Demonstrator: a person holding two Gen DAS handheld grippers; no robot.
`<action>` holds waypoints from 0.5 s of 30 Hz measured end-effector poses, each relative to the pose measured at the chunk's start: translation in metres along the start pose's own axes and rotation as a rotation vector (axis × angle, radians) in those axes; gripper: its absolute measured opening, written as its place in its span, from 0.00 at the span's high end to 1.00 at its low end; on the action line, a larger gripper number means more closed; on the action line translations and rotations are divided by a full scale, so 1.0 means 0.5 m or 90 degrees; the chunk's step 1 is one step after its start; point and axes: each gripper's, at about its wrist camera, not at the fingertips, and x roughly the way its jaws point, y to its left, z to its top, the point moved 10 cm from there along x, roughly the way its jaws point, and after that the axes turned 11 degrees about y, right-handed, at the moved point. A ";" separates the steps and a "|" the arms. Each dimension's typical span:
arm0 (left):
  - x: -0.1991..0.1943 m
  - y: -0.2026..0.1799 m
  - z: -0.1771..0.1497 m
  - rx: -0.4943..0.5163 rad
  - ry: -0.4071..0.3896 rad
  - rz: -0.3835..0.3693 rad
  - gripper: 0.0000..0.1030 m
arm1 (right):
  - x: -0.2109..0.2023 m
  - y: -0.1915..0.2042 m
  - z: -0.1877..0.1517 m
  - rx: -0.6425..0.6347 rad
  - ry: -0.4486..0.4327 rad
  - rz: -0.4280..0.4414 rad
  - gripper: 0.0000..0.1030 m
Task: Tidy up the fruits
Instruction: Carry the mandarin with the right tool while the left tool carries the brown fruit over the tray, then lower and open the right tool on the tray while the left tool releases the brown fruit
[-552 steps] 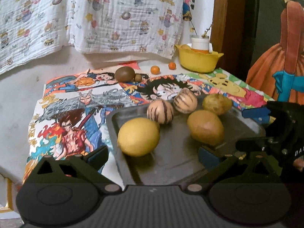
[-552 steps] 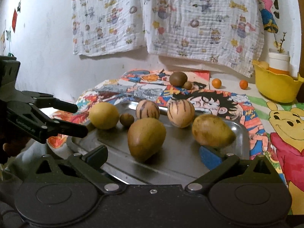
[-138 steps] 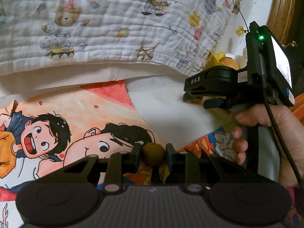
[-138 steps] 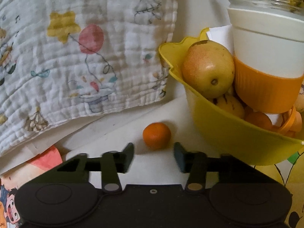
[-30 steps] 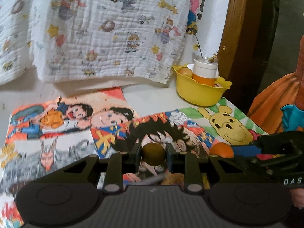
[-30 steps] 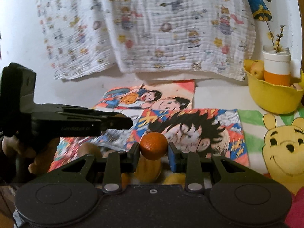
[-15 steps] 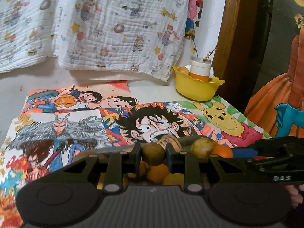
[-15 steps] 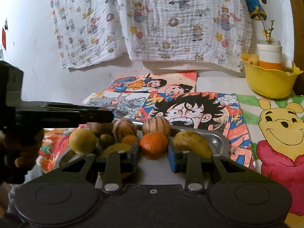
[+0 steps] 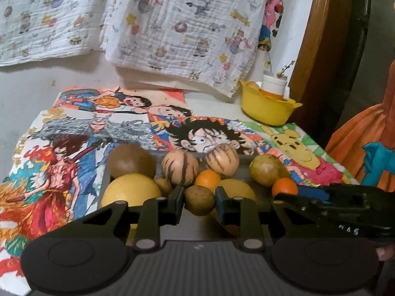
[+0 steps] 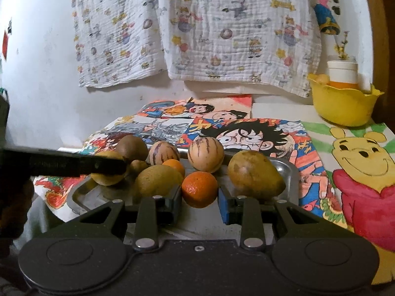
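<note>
Left gripper [image 9: 199, 203]: clamped on one brown fruit [image 9: 199, 200].
Right gripper [image 10: 199, 196]: grips one orange [image 10: 199, 189].
Tray [image 10: 288, 170]: two striped melons [image 10: 206, 155], perhaps eight fruits in all.

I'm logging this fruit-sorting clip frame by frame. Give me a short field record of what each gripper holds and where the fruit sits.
left gripper: shut on small brown round fruit
right gripper: shut on small orange citrus
position: both held over grey metal tray
tray contents: two striped tan melons, other fruit
background: yellow plastic bowl, apart from tray
</note>
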 end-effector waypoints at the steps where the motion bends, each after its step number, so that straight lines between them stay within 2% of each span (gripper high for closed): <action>1: 0.002 0.002 -0.005 0.000 -0.001 0.011 0.71 | 0.003 -0.001 -0.003 0.010 0.000 -0.001 0.68; 7: 0.018 0.010 -0.031 -0.011 0.014 0.034 0.71 | 0.018 -0.005 -0.021 0.044 0.001 -0.025 0.68; 15: 0.035 0.010 -0.048 -0.012 0.026 0.063 0.71 | 0.017 0.004 -0.025 0.022 -0.015 -0.074 0.67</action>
